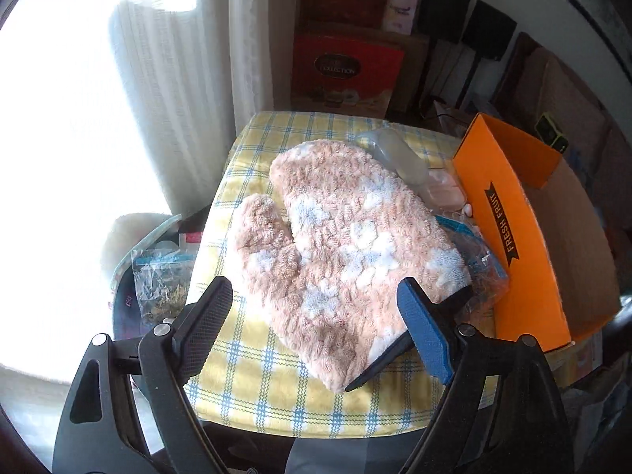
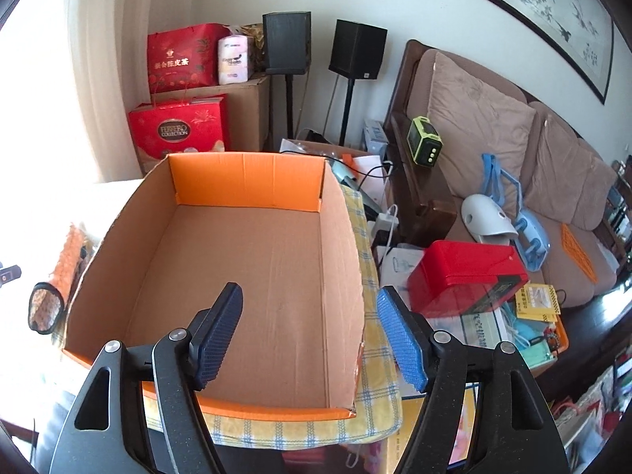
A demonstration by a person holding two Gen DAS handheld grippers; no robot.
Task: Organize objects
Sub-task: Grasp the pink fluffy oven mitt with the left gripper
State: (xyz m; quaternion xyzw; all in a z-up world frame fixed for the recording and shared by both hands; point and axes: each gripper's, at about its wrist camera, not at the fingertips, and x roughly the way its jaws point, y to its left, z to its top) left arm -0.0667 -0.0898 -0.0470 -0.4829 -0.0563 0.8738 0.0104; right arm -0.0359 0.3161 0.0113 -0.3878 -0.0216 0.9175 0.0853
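Note:
A fluffy pink-and-white oven mitt (image 1: 339, 252) lies on the yellow checked cloth (image 1: 252, 379). A clear plastic scoop (image 1: 399, 154), a pink object (image 1: 446, 193) and a crinkled plastic bag (image 1: 482, 268) lie between the mitt and an orange cardboard box (image 1: 509, 237). My left gripper (image 1: 316, 300) is open just above the mitt's cuff end. In the right wrist view the box (image 2: 252, 260) is empty; my right gripper (image 2: 308, 308) is open above its near right corner. The mitt's cuff (image 2: 47, 304) shows left of the box.
Red gift boxes (image 2: 181, 126) and two black speakers (image 2: 355, 47) stand behind. A sofa (image 2: 513, 158) with clutter and a red bin (image 2: 462, 276) are to the right. A bag of dried herbs (image 1: 158, 280) sits left of the cloth.

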